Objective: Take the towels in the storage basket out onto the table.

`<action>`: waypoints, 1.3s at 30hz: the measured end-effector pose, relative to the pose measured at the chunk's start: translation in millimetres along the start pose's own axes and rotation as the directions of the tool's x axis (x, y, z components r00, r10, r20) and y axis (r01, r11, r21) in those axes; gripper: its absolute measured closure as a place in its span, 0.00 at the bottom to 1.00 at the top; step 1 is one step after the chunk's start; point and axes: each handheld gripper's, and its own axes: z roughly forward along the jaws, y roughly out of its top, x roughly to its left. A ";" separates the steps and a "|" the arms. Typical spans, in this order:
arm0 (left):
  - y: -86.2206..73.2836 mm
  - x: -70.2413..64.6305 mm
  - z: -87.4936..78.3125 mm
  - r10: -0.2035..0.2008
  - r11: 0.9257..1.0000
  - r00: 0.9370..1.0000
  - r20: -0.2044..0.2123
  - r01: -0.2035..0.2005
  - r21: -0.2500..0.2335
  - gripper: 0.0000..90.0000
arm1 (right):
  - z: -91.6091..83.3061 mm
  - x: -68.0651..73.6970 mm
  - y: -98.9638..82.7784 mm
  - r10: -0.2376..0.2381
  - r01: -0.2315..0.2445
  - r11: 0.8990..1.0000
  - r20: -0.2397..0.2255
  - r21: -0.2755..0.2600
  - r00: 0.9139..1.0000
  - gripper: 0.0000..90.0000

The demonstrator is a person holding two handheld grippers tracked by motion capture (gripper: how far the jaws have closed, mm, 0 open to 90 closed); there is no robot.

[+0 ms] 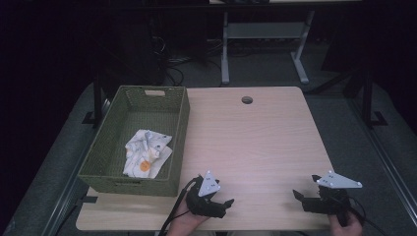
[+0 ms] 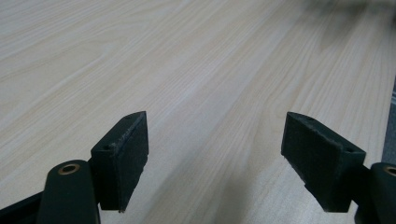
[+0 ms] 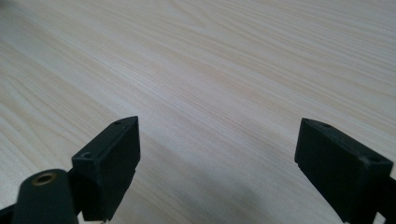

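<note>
Near the front edge of the worktop (image 1: 255, 142) you hold both grippers low over the bare wood, and nothing is between their jaws. Your left gripper (image 1: 223, 205) is just in front of the near right corner of the green woven basket (image 1: 182, 123), close to it but not touching, and it points to the right along the worktop; in the left gripper view its jaws stand wide apart, with bare pale wood grain between the two black pads (image 2: 122, 161). Your right gripper (image 1: 299, 195) is near the front right corner of the worktop, well apart from the left one, and it points to the left, so the two grippers face each other. In the right gripper view its jaws are also spread wide and grip nothing, with the same pale wood between them. Inside the basket, toward its near end, lies a crumpled white cloth (image 1: 146, 153) with small grey marks and an orange spot; it rests on the basket floor. A small round hole (image 1: 247, 100) is in the worktop near the far edge. Beyond the worktop you see a grey floor and white frame legs (image 1: 225, 54).
</note>
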 end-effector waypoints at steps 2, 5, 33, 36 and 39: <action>-0.1 1.2 -0.3 -0.002 1.000 1.000 -0.004 0.002 0.003 0.26 | 1.1 -0.4 0.5 -0.005 0.005 1.000 -0.003 0.001 1.000 0.15; -0.5 1.6 -1.1 -0.005 1.000 1.000 -0.010 0.005 0.003 0.26 | 1.6 0.6 1.2 -0.002 0.002 1.000 -0.007 -0.003 1.000 0.15; 91.1 36.6 -13.4 -0.061 0.996 0.998 -0.030 0.059 -0.070 0.19 | -2.8 2.5 2.2 0.000 -0.001 0.999 -0.003 -0.035 1.000 0.15; 93.4 43.9 -18.8 -0.096 0.993 0.995 -0.001 0.095 -0.072 0.19 | -2.9 2.5 2.4 0.000 0.000 0.999 -0.004 -0.036 1.000 0.15; 96.2 52.8 -24.8 -0.127 0.990 0.992 0.026 0.129 -0.058 0.19 | -2.2 2.9 2.4 -0.001 0.000 0.999 -0.006 -0.034 1.000 0.15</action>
